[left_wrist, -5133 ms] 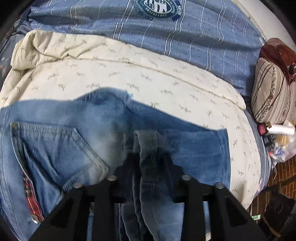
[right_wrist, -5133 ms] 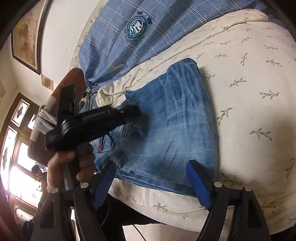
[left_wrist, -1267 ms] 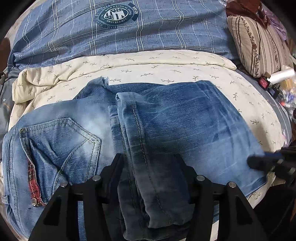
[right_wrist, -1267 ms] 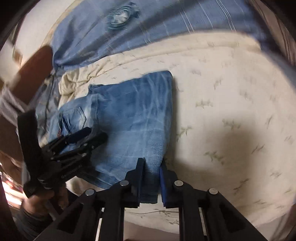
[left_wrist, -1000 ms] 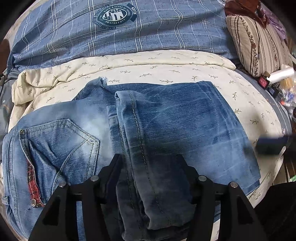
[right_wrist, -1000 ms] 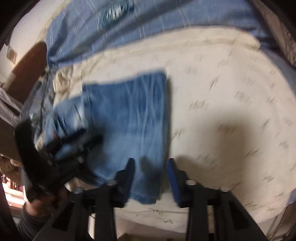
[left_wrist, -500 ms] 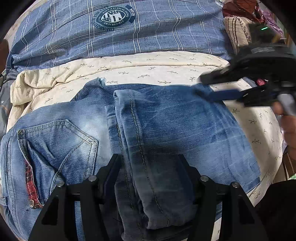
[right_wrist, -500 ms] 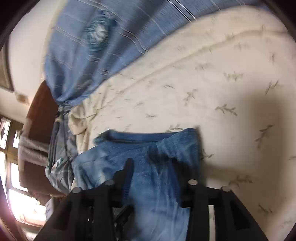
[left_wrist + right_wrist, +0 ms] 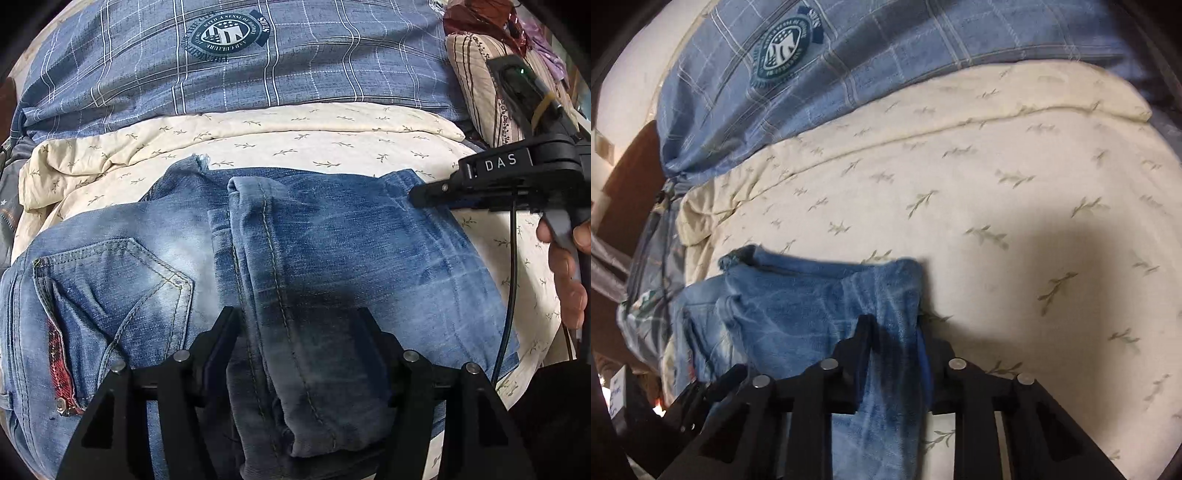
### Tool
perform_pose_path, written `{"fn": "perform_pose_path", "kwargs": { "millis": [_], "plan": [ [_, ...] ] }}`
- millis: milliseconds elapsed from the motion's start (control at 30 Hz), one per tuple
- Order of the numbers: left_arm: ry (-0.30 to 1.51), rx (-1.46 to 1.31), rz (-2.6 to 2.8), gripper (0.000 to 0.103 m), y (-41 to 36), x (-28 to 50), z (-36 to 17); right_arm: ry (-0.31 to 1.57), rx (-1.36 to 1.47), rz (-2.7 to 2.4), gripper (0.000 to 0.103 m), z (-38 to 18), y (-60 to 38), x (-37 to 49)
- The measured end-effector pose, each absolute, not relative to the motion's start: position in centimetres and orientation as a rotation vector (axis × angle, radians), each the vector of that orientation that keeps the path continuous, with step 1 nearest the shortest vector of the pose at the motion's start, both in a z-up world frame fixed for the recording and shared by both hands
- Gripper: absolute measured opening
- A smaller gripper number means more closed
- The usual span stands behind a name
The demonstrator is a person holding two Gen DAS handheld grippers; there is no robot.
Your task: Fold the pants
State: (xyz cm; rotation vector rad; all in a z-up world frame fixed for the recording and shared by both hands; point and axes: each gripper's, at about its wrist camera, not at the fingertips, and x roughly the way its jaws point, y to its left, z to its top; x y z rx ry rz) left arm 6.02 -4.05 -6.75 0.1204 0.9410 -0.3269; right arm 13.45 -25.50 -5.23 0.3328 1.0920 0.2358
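Right tool [image 9: 892,332] closing on jeans [image 9: 351,240] corner, pads hidden; left tool [image 9: 295,332] opening astride the fold.

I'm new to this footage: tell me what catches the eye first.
The blue jeans dominate, spread across the cream bedspread. The left gripper straddles a bunched leg at the near edge, jaws opening; the right gripper is closing on the far right corner. A plaid blanket lies behind.

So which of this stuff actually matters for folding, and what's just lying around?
Part of the job:
- jeans
- left claw, jaws opening around the folded leg
- right claw, closing on the jeans' far corner

Just lying about:
- cream sheet
- plaid quilt
- striped pillow
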Motion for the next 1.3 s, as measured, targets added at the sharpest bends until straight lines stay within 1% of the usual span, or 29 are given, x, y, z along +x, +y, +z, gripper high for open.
{"fn": "perform_pose_path", "kwargs": {
  "millis": [33, 100, 167, 200, 233, 267, 333, 467, 567, 633, 700, 733, 800, 833, 867, 900, 967, 1000, 1133, 1300],
  "plan": [
    [0.94, 0.121, -0.327, 0.065, -4.1, 6.0, -6.8, 1.072, 0.27, 0.201, 0.024, -4.7, -25.0, 13.3],
    [0.94, 0.124, -0.323, 0.065, -4.2, 6.0, -6.8, 1.106, 0.214, 0.199, 0.023, -5.3, -24.6, 13.5],
    [0.94, 0.127, -0.323, 0.066, -4.2, 6.0, -6.8, 1.101, 0.248, 0.199, 0.027, -5.4, -25.2, 13.5],
    [0.941, 0.125, -0.323, 0.066, -4.2, 6.0, -6.8, 1.105, 0.274, 0.207, 0.032, -5.2, -25.5, 13.5],
    [0.94, 0.126, -0.322, 0.066, -4.2, 6.0, -6.8, 1.115, 0.289, 0.215, 0.05, -5.0, -25.5, 13.3],
    [0.94, 0.127, -0.322, 0.066, -4.2, 6.0, -6.8, 1.097, 0.294, 0.209, 0.057, -4.3, -25.8, 12.7],
    [0.939, 0.128, -0.319, 0.066, -4.3, 6.0, -6.8, 1.038, 0.308, 0.241, 0.057, -2.6, -26.0, 11.1],
    [0.944, 0.126, -0.314, 0.066, -4.3, 6.1, -6.8, 1.016, 0.396, 0.37, 0.057, -1.0, -26.1, 7.7],
    [0.948, 0.127, -0.314, 0.066, -4.3, 6.1, -6.8, 1.087, 0.464, 0.432, 0.057, -3.6, -24.7, 6.3],
    [0.957, 0.13, -0.314, 0.068, -4.4, 6.2, -6.8, 1.212, 0.433, 0.418, 0.056, -7.7, -24.0, 6.3],
    [0.964, 0.135, -0.314, 0.068, -4.5, 6.2, -6.6, 1.163, 0.46, 0.403, 0.054, -7.1, -24.5, 5.8],
    [0.969, 0.131, -0.314, 0.068, -4.4, 6.3, -6.6, 1.158, 0.458, 0.393, 0.055, -6.1, -24.4, 5.5],
    [0.975, 0.111, -0.312, 0.068, -4.1, 6.3, -6.3, 1.081, 0.406, 0.421, 0.055, -3.9, -23.9, 4.4],
    [0.978, 0.091, -0.302, 0.068, -3.9, 6.3, -6.1, 1.053, 0.395, 0.425, 0.056, -3.2, -23.7, 3.7],
    [0.984, 0.079, -0.29, 0.068, -3.6, 6.3, -6.0, 1.048, 0.401, 0.432, 0.062, -3.3, -23.7, 3.5],
    [0.991, 0.071, -0.28, 0.068, -3.4, 6.3, -5.9, 1.072, 0.394, 0.435, 0.064, -4.0, -23.5, 3.5],
    [0.99, 0.054, -0.266, 0.068, -2.9, 5.9, -5.4, 1.201, 0.332, 0.374, 0.065, -7.4, -22.8, 4.8],
    [0.977, 0.054, -0.267, 0.068, -2.5, 5.4, -4.9, 1.158, 0.324, 0.376, 0.065, -7.2, -22.7, 4.6],
    [0.937, 0.05, -0.238, 0.068, -0.9, 4.1, -3.4, 1.107, 0.295, 0.392, 0.065, -4.4, -21.5, 4.6],
    [0.928, 0.016, -0.203, 0.069, 1.8, 2.9, -2.8, 1.019, 0.281, 0.392, 0.065, -1.7, -20.1, 7.1]
  ]
}}
